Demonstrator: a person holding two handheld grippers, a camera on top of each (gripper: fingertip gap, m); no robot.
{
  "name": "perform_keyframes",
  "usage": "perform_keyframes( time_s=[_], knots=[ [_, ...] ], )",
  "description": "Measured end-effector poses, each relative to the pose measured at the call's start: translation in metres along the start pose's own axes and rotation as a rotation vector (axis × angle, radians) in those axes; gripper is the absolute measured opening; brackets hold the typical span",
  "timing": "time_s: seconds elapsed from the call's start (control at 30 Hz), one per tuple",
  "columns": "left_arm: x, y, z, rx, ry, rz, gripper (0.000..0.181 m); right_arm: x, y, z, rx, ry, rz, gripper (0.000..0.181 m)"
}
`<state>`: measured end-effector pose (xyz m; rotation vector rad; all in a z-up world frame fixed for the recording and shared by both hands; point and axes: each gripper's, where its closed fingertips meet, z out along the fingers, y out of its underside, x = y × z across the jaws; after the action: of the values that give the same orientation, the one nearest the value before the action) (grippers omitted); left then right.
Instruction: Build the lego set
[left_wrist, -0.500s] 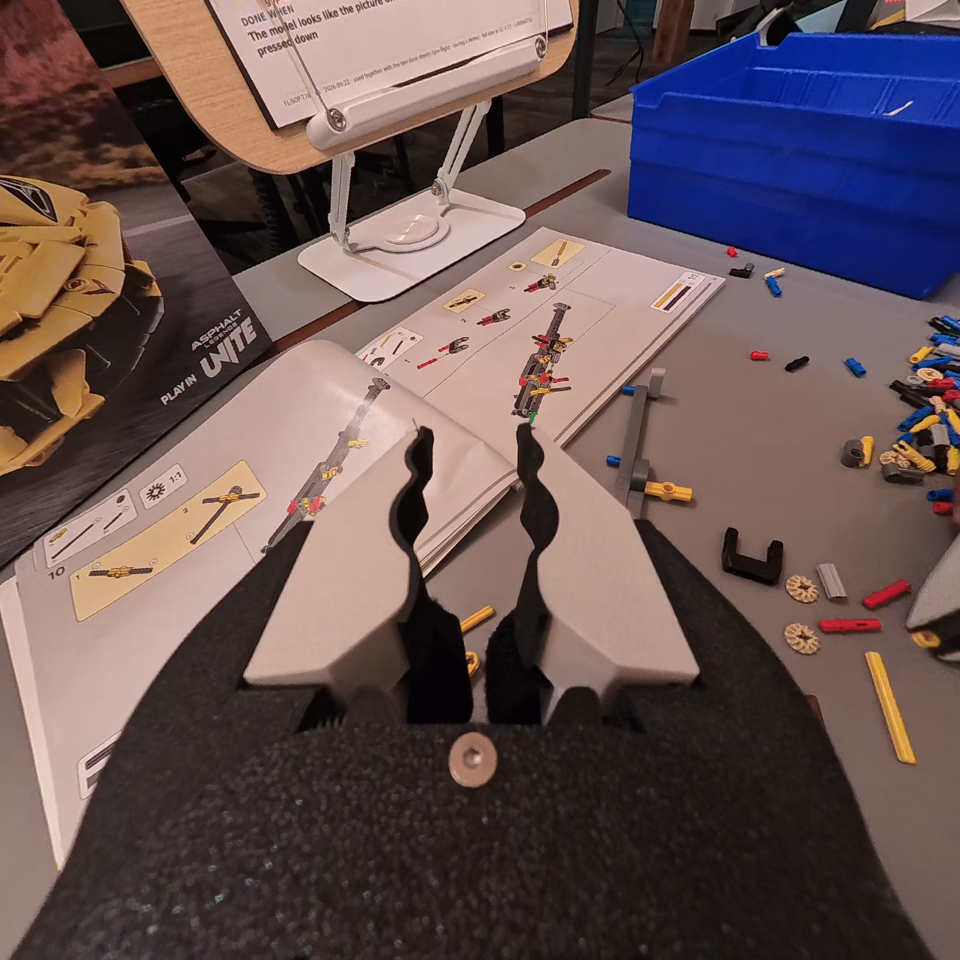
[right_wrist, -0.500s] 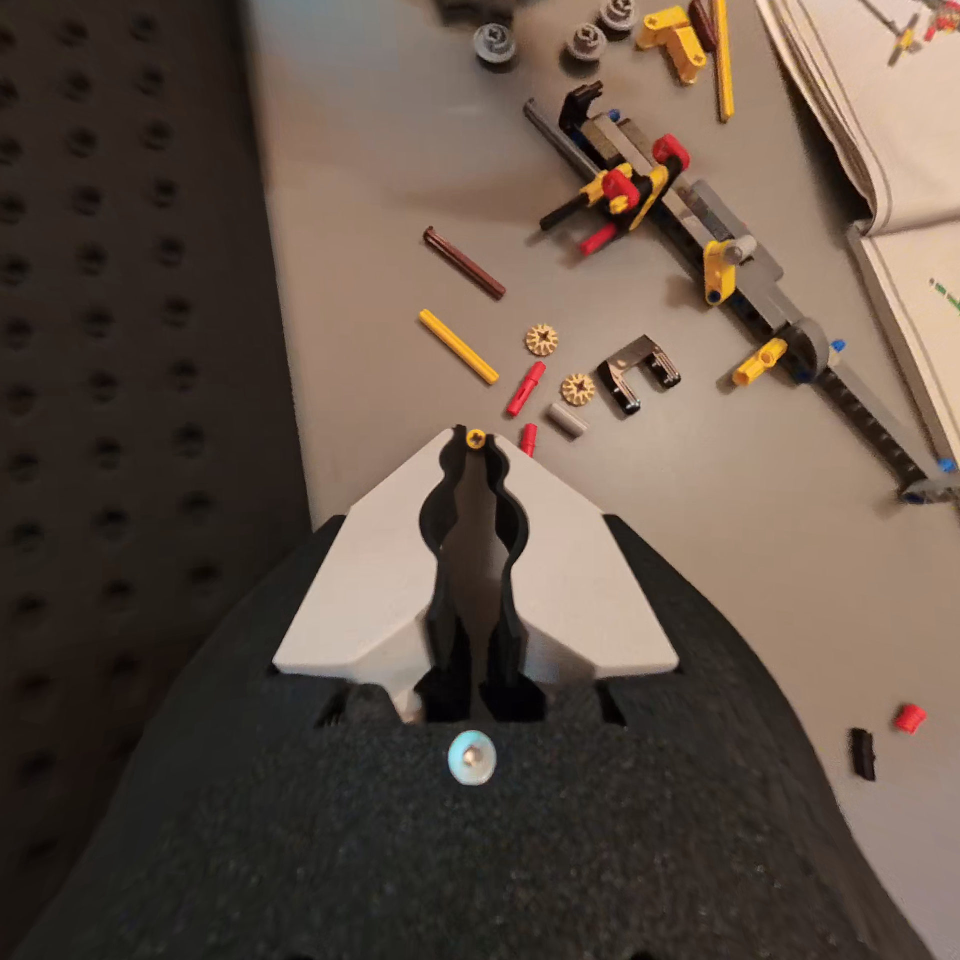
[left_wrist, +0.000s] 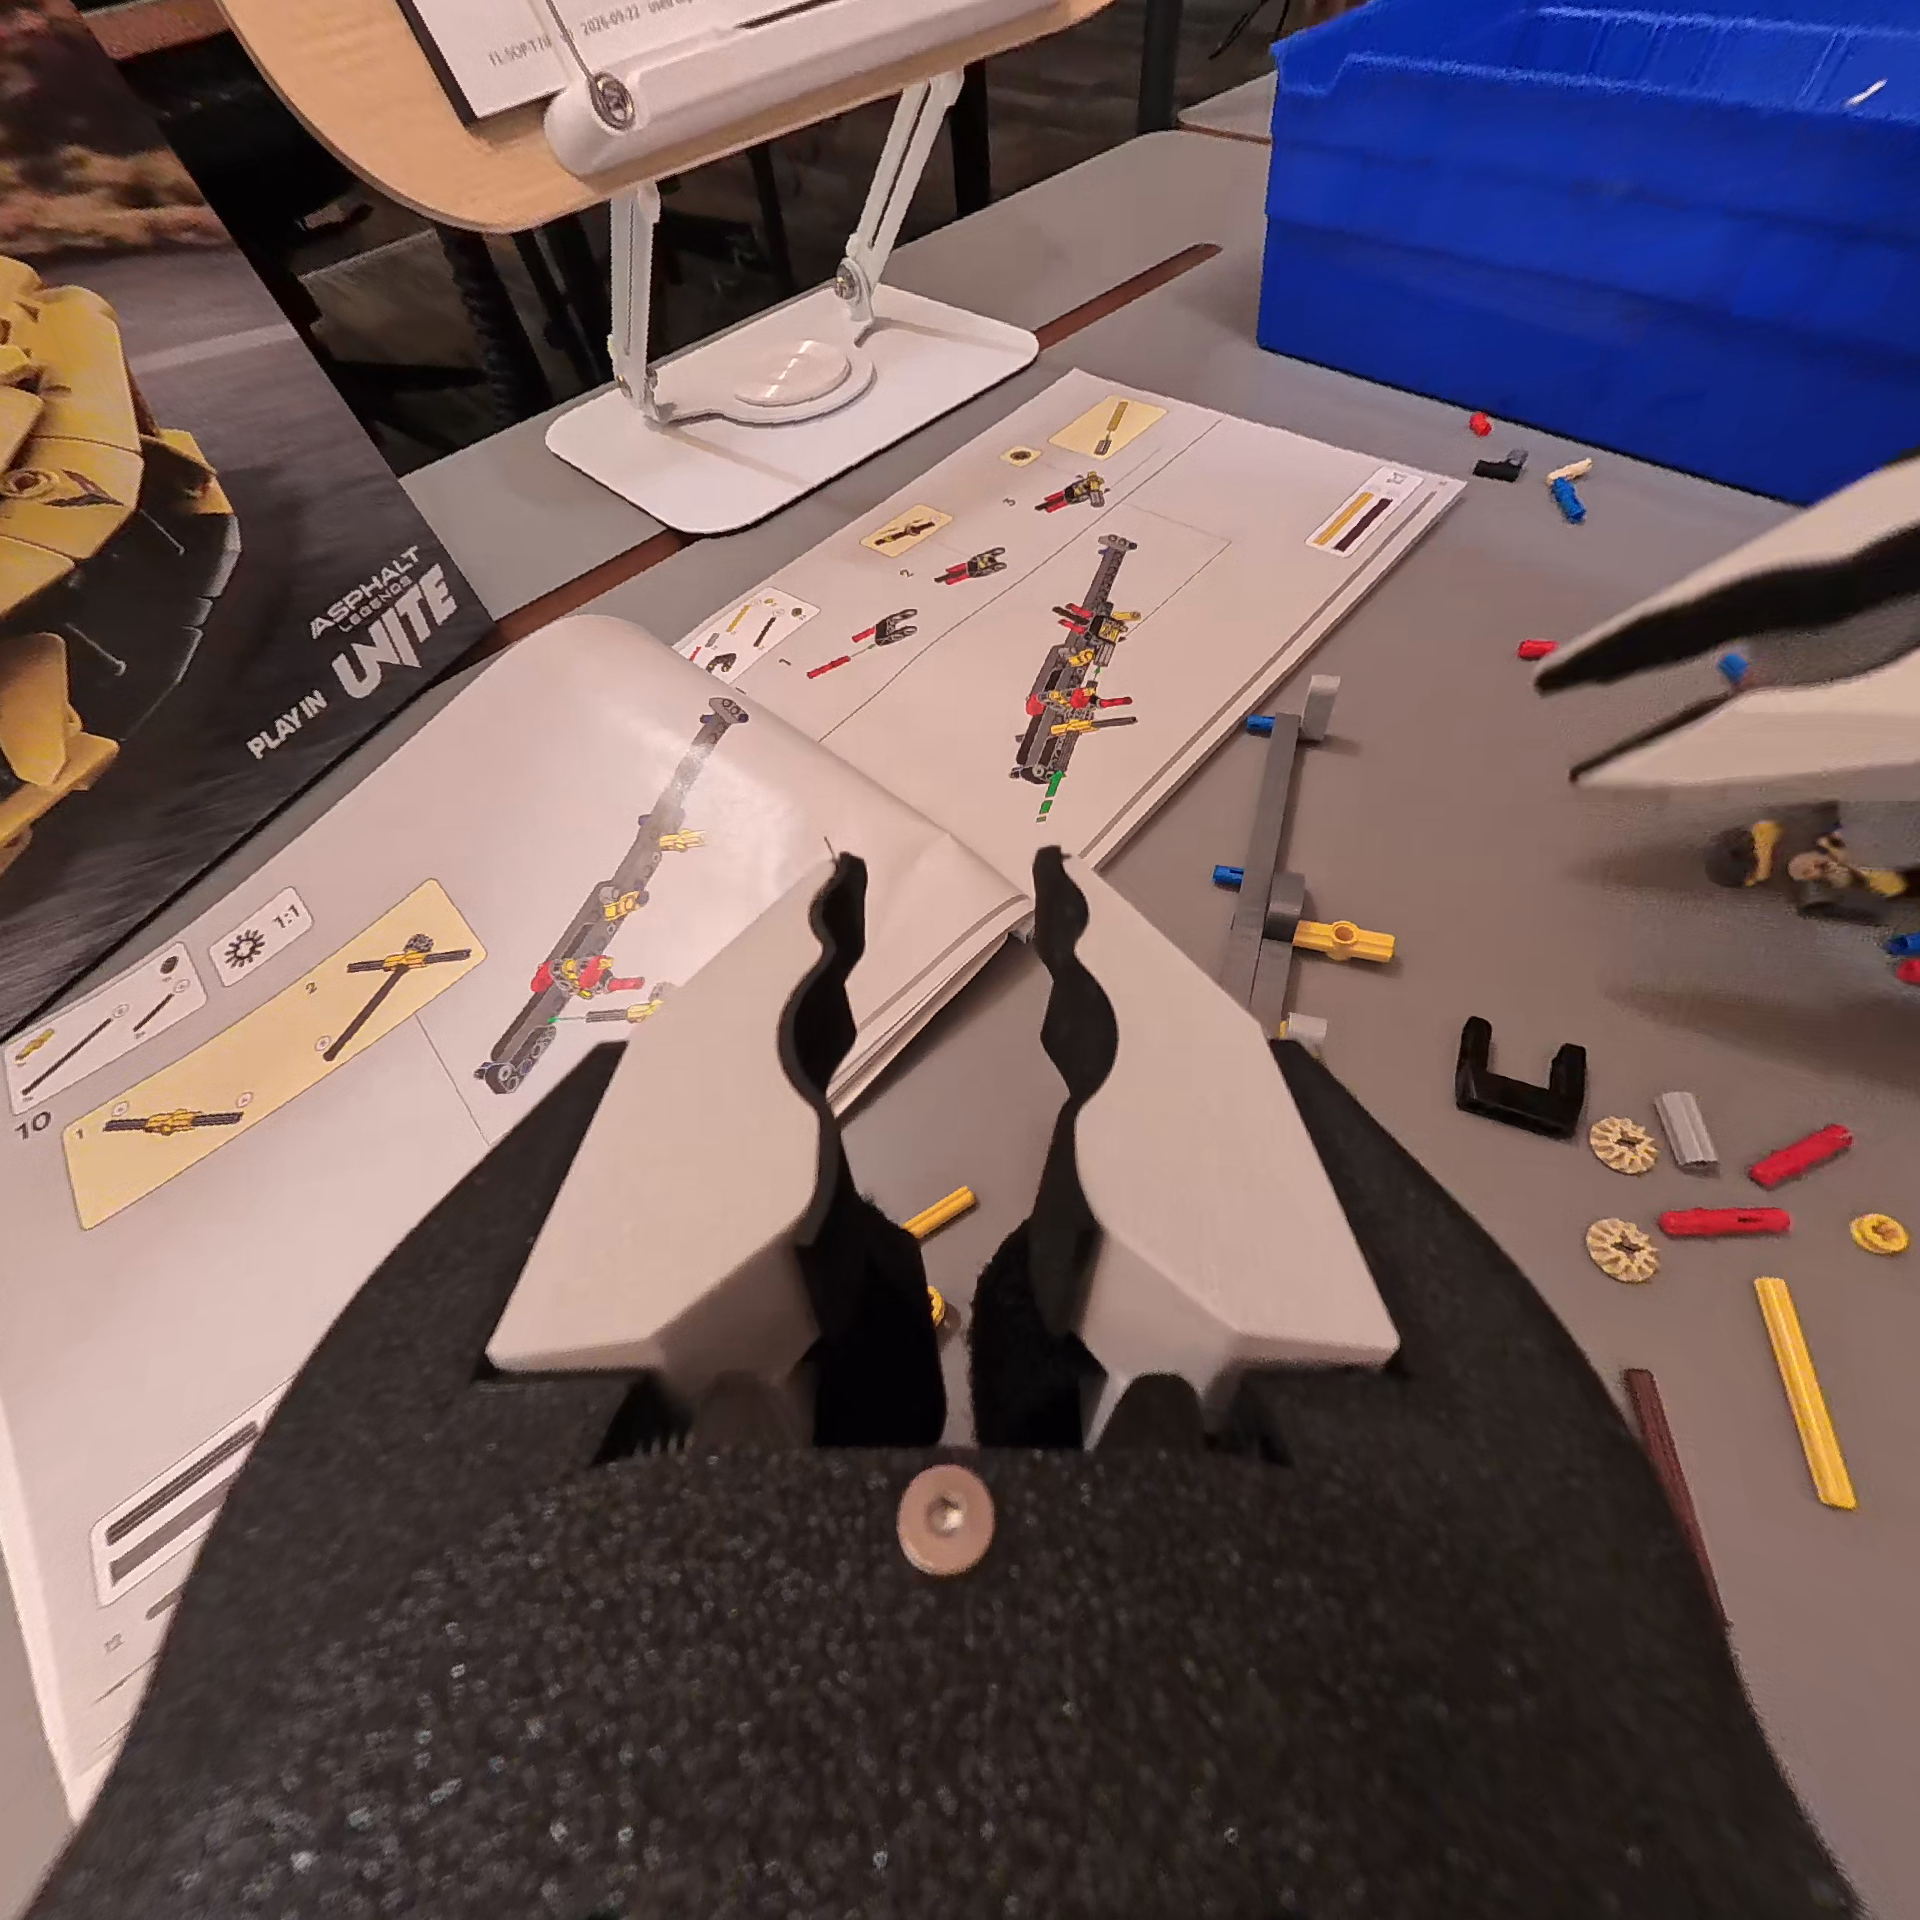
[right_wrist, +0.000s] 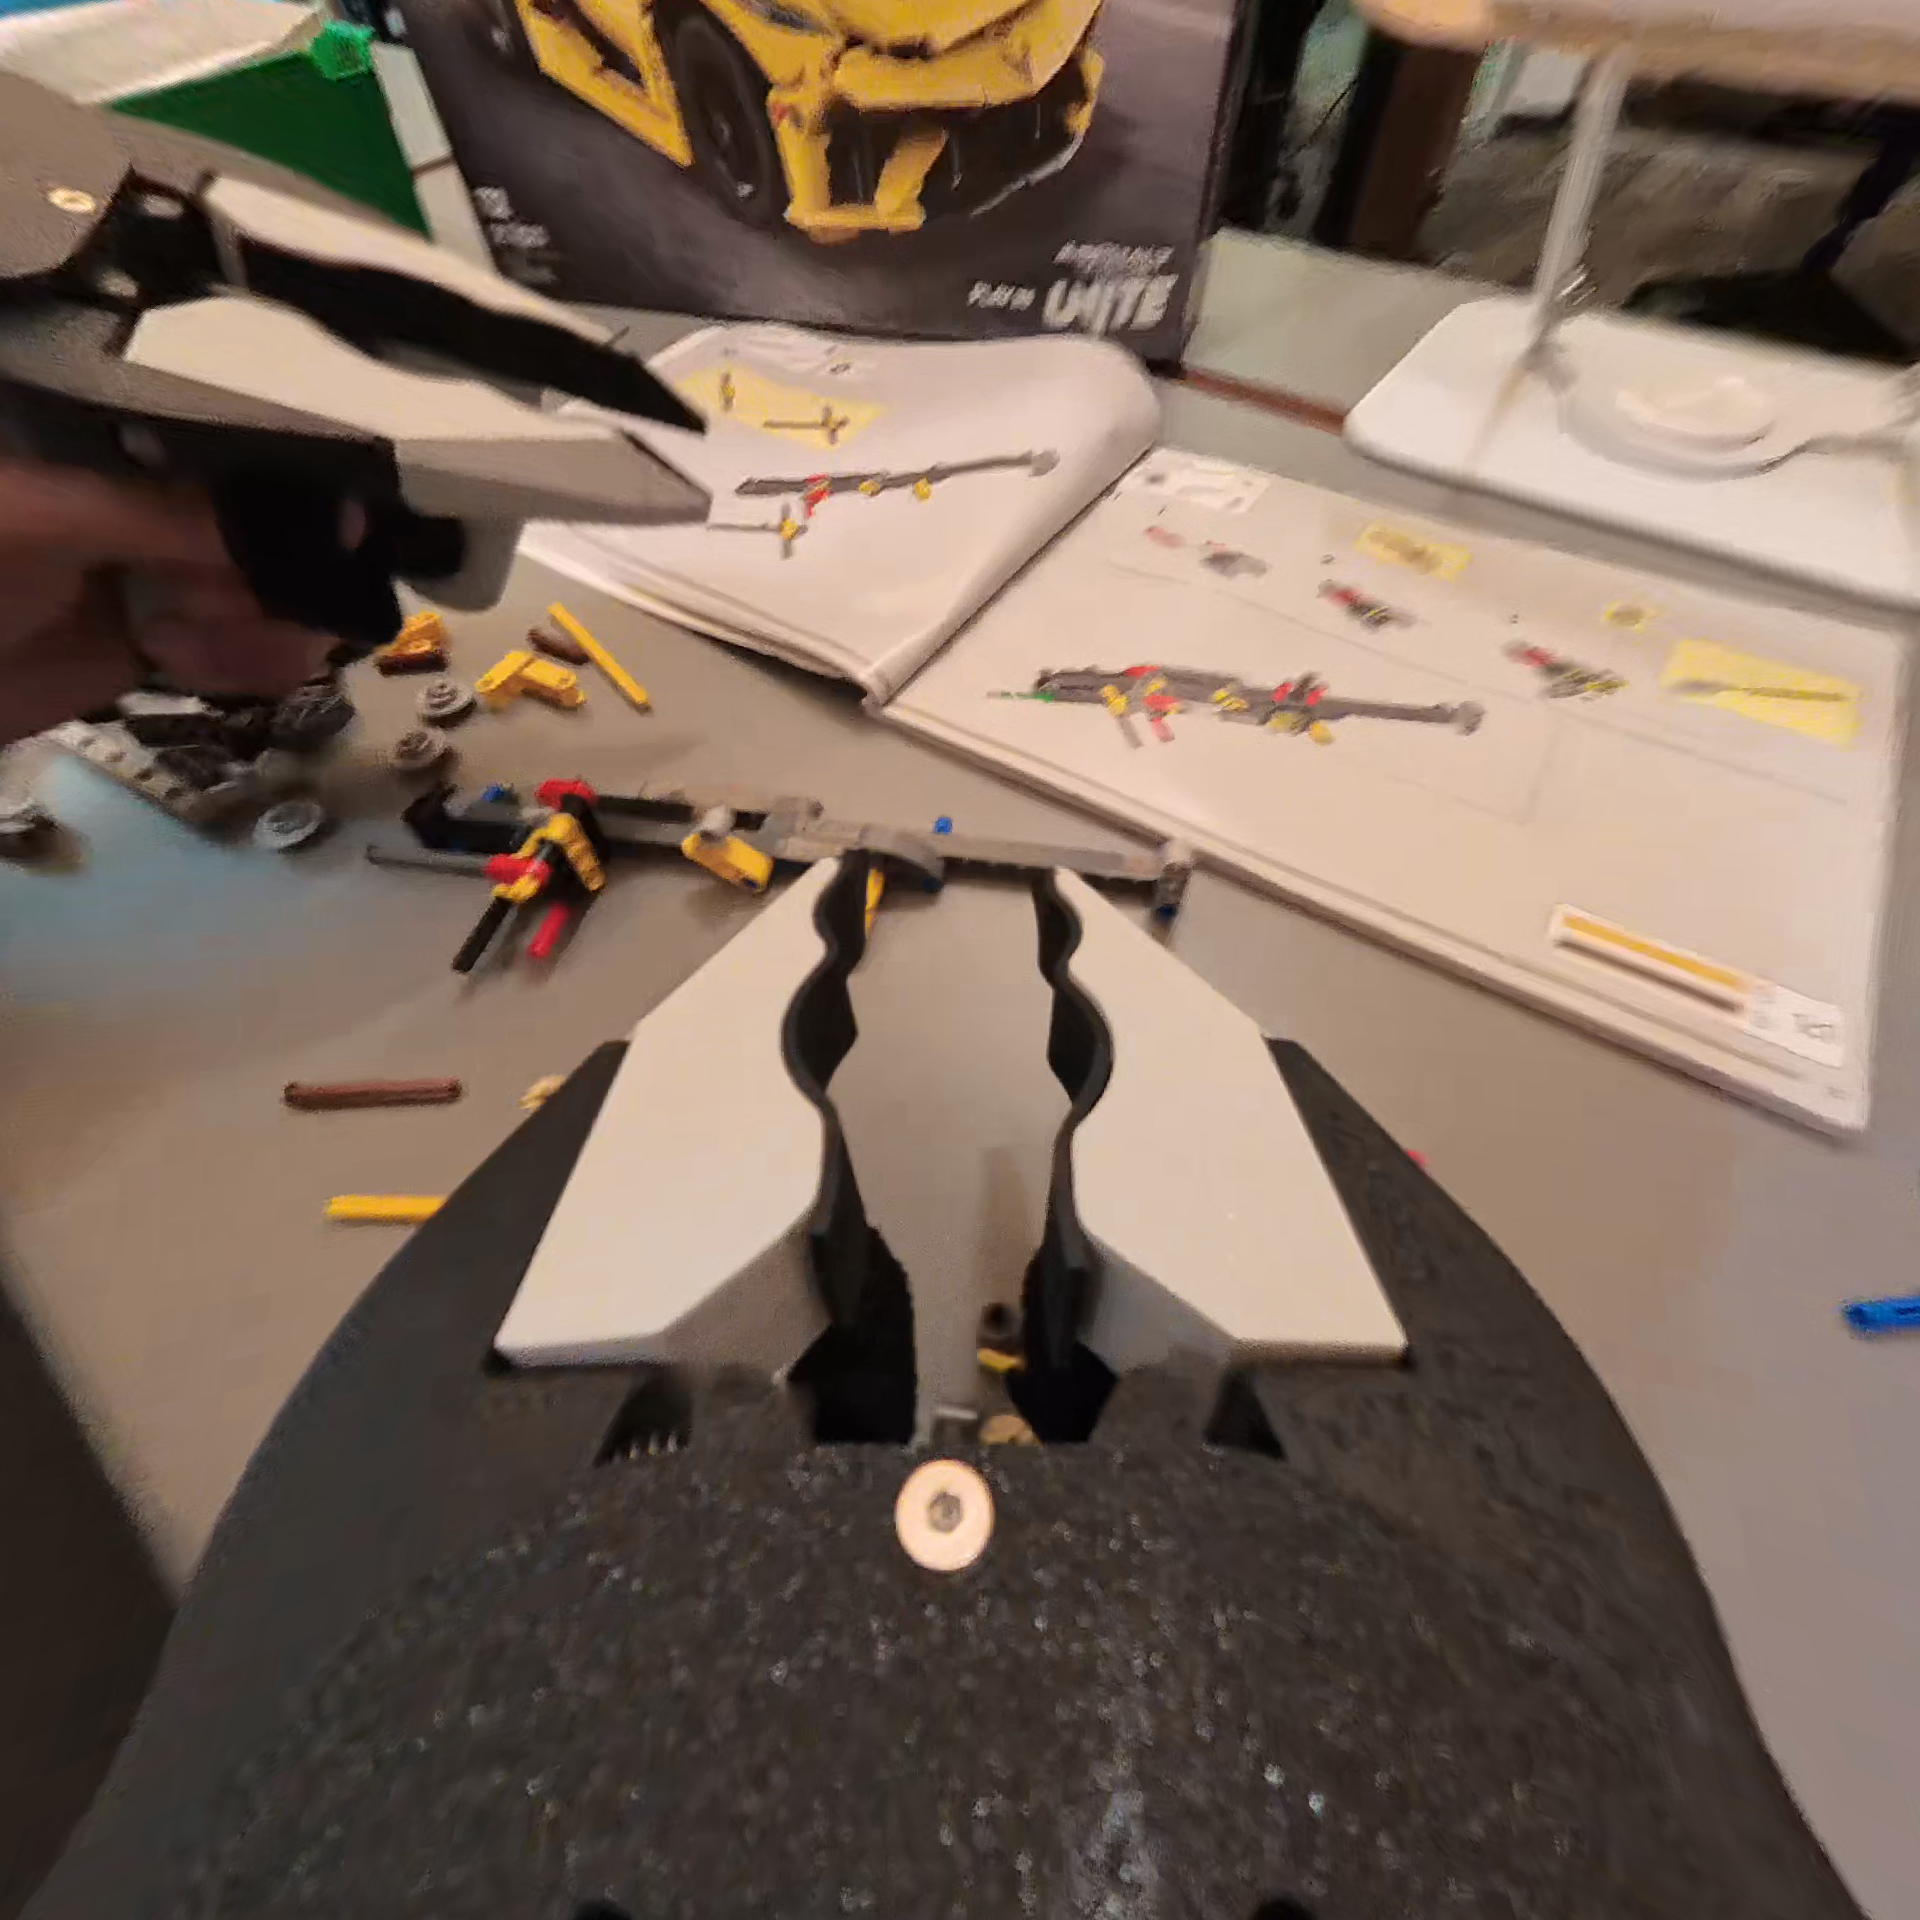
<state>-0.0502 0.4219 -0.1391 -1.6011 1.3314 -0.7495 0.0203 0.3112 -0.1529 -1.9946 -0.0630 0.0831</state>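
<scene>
My left gripper (left_wrist: 948, 868) is open and empty, above the near edge of the open instruction booklet (left_wrist: 623, 790). My right gripper (right_wrist: 943, 878) is open and empty, low over the table, with its tips just short of the long grey beam assembly (right_wrist: 831, 831), which carries yellow, red and black parts. That assembly also shows in the left wrist view (left_wrist: 1268, 852). The right gripper reaches in from the right in the left wrist view (left_wrist: 1558, 727). A small yellow round piece (left_wrist: 1878, 1233) lies on the table.
A black U-shaped part (left_wrist: 1517, 1091), tan gears (left_wrist: 1623, 1145), red pins (left_wrist: 1725, 1221), a yellow axle (left_wrist: 1803, 1392) and a brown axle (right_wrist: 372, 1093) lie loose. Blue bins (left_wrist: 1610, 260), a white document stand (left_wrist: 790, 416) and the set's box (right_wrist: 831, 156) stand at the back. My left tips are about 20 cm from the small yellow round piece (left_wrist: 1878, 1233), my right tips only 11 cm.
My right gripper has opened and let go of the small yellow piece, then swung up from looking down at the table to face the assembly and booklet. My left gripper stays open.
</scene>
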Motion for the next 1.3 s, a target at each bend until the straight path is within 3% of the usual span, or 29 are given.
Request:
perform_keyframes(
  time_s=[0.13,0.4,0.63,0.9,1.3],
  knots=[
    [-0.001,0.002,0.001,-0.012,0.000,0.002,0.031,0.012,0.007,-0.005,0.003,0.089,-0.175,0.021],
    [-0.001,0.000,-0.001,-0.012,-0.020,0.039,0.031,-0.005,0.008,-0.007,0.003,0.007,-0.191,0.015],
    [0.003,-0.003,-0.002,-0.008,-0.024,0.080,0.031,-0.042,0.020,-0.007,-0.041,-0.150,-0.267,0.020],
    [0.005,-0.003,-0.002,-0.012,-0.023,0.088,0.030,-0.045,0.029,-0.007,-0.083,-0.099,-0.378,0.014],
    [0.000,-0.003,-0.003,-0.003,-0.002,-0.001,0.030,-0.048,0.029,-0.005,-0.079,-0.104,-0.372,0.010]
  ],
)
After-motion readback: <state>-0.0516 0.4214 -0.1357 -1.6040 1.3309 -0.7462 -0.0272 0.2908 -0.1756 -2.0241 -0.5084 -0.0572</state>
